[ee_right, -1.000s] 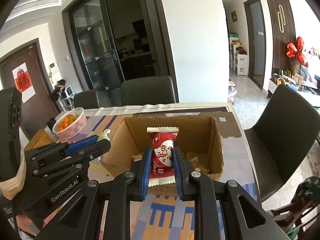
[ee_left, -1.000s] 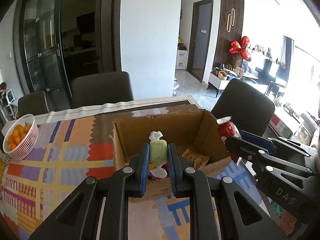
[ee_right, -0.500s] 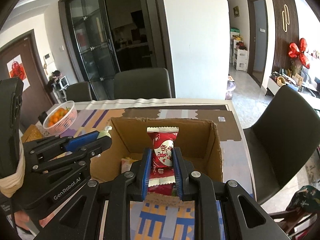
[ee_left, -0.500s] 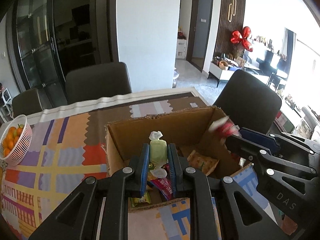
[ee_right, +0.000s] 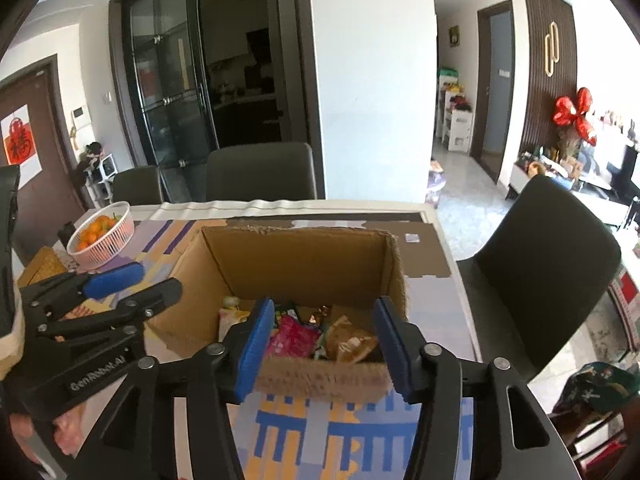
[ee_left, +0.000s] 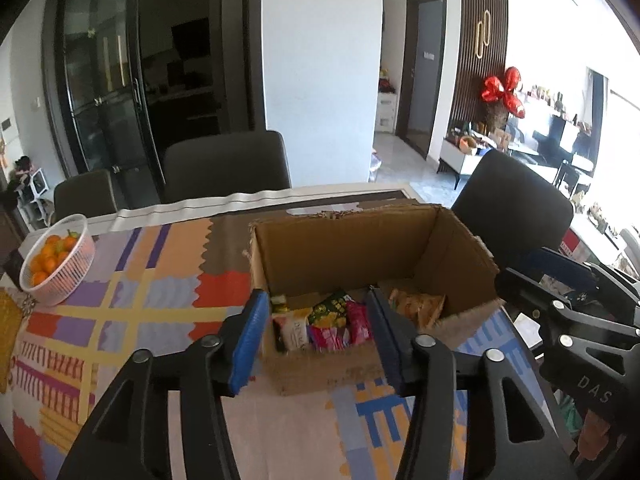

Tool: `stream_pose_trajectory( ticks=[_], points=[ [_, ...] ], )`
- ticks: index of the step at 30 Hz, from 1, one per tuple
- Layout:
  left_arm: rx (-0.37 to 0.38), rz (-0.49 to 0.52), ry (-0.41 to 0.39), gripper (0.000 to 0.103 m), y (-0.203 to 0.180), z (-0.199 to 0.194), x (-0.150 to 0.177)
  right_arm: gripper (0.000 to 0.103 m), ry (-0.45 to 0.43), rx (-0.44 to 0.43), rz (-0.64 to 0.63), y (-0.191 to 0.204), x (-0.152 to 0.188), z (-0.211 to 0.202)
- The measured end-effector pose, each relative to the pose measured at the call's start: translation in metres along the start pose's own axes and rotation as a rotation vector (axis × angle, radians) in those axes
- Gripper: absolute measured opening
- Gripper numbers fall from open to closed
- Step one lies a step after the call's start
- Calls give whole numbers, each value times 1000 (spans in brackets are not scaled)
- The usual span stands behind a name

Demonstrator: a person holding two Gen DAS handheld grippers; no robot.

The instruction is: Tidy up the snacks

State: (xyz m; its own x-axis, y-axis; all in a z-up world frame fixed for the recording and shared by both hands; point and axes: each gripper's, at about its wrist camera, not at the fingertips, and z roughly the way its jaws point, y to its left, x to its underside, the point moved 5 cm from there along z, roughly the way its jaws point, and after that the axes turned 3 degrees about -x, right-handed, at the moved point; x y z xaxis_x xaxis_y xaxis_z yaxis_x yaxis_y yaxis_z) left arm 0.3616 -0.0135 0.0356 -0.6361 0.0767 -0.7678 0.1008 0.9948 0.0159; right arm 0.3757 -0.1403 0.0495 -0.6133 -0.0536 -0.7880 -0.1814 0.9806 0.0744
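An open cardboard box (ee_left: 352, 248) stands on the patterned tablecloth and also shows in the right wrist view (ee_right: 304, 256). Several snack packets (ee_left: 328, 322) lie inside it, pink, green and tan ones (ee_right: 298, 334). My left gripper (ee_left: 316, 340) is open and empty, just above the box's near wall. My right gripper (ee_right: 324, 344) is open and empty, also over the near wall. Each gripper shows in the other's view: the right one (ee_left: 560, 300) beside the box's right side, the left one (ee_right: 120, 288) at the box's left side.
A white basket of oranges (ee_left: 60, 260) stands at the table's far left, also in the right wrist view (ee_right: 102, 236). Dark chairs stand behind the table (ee_left: 226, 168) and at its right (ee_right: 548, 248). The tablecloth (ee_left: 152, 292) lies around the box.
Both grippers have opened. The green-white packet from the left and the red packet from the right have dropped out of the jaws into the box.
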Motion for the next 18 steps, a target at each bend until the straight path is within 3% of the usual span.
stream_pose_trajectory(
  ticks=[9,18],
  points=[
    [-45,15,-86,73,-5,-64,42,75,-94,53,-35,0,33,-66],
    [-63,-17,-143,93,-2,-119,77,80,-123,48,-25,9,67,-116]
  ],
)
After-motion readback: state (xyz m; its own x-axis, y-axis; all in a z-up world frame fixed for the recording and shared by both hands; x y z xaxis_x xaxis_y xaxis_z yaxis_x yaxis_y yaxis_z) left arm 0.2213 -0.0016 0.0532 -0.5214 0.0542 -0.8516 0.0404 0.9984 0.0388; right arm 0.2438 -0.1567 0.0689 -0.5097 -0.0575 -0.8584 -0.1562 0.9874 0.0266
